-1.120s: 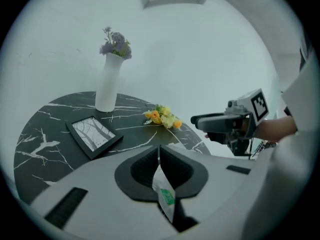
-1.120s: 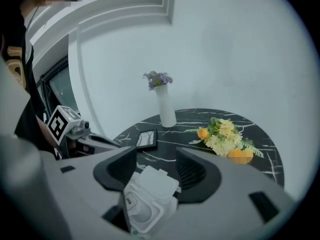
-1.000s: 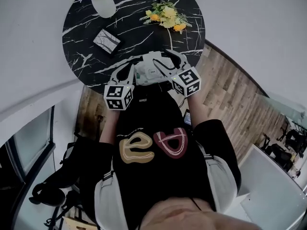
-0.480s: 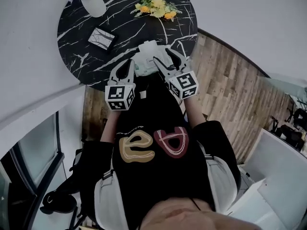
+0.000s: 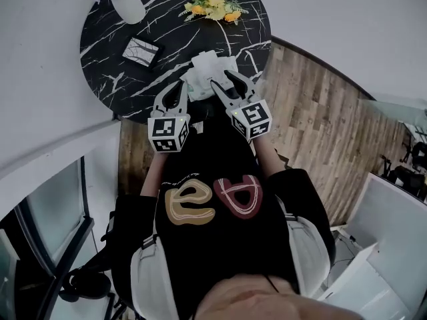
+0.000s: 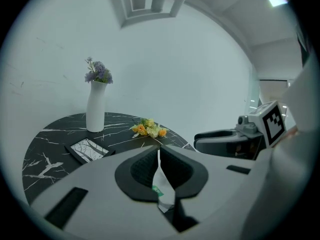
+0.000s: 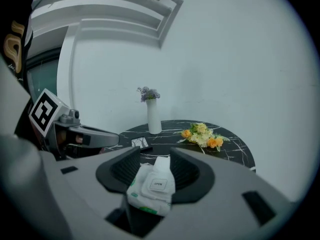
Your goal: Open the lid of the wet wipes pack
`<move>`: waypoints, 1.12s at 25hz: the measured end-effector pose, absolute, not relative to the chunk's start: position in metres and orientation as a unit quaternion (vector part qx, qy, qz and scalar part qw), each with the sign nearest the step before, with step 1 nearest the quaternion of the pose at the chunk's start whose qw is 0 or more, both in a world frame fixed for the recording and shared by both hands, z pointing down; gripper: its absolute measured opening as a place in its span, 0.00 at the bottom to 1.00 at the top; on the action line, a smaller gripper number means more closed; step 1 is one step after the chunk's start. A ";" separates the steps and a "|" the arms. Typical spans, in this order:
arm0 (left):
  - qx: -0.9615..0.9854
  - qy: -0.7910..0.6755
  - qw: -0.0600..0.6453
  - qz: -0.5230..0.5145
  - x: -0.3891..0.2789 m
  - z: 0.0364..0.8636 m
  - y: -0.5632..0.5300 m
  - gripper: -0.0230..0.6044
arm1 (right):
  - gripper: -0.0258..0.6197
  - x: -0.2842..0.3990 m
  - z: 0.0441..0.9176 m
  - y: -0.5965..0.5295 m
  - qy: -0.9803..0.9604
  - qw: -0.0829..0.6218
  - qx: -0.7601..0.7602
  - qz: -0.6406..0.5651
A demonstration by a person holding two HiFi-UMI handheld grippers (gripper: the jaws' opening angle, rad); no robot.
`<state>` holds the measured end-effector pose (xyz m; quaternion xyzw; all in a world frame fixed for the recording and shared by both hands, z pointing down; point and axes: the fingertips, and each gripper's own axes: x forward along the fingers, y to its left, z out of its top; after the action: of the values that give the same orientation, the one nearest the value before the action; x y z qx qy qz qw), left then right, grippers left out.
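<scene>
The white wet wipes pack [image 5: 205, 71] is at the near side of the round black marble table [image 5: 113, 65]. My left gripper [image 5: 177, 91] is at its left near corner. In the left gripper view its jaws stand almost together, pinching a thin white edge of the pack [image 6: 162, 193]. My right gripper [image 5: 224, 80] reaches over the pack's right part. In the right gripper view the pack [image 7: 150, 189] lies tilted between the wide jaws with its lid tab marked OPEN [image 7: 158, 184] facing up. Those jaws have just been closing, and I see no firm press on the pack.
A white vase with purple flowers [image 5: 127, 5], a yellow bouquet [image 5: 213, 7] and a dark framed tile [image 5: 141, 51] sit on the far half of the table. Wooden floor [image 5: 313, 132] lies to the right. My own torso fills the lower part of the head view.
The pack now sits farther from the table's near edge. The grippers flanked it before. Now the left is at its corner and the right has swung in over it.
</scene>
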<state>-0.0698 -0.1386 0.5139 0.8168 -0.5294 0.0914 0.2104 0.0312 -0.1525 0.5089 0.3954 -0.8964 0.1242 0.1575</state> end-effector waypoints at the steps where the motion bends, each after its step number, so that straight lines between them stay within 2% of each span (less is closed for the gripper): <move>1: 0.818 -0.529 0.209 0.090 -0.069 0.513 -0.138 0.07 | 0.31 0.031 0.509 -0.152 -0.896 0.156 0.397 0.123; 6: 0.825 -0.512 0.226 0.074 -0.061 0.511 -0.135 0.07 | 0.16 0.027 0.505 -0.149 -0.897 0.150 0.400 0.114; 11: 0.829 -0.513 0.211 0.075 -0.061 0.506 -0.137 0.07 | 0.08 0.029 0.504 -0.148 -0.892 0.150 0.413 0.104; 28: 0.827 -0.515 0.207 0.086 -0.061 0.511 -0.135 0.07 | 0.06 0.027 0.509 -0.147 -0.889 0.167 0.416 0.095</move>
<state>-0.0614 -0.1352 0.5112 0.8274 -0.5150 0.0860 0.2067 0.0274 -0.1466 0.5092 0.4162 -0.8888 0.0946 0.1667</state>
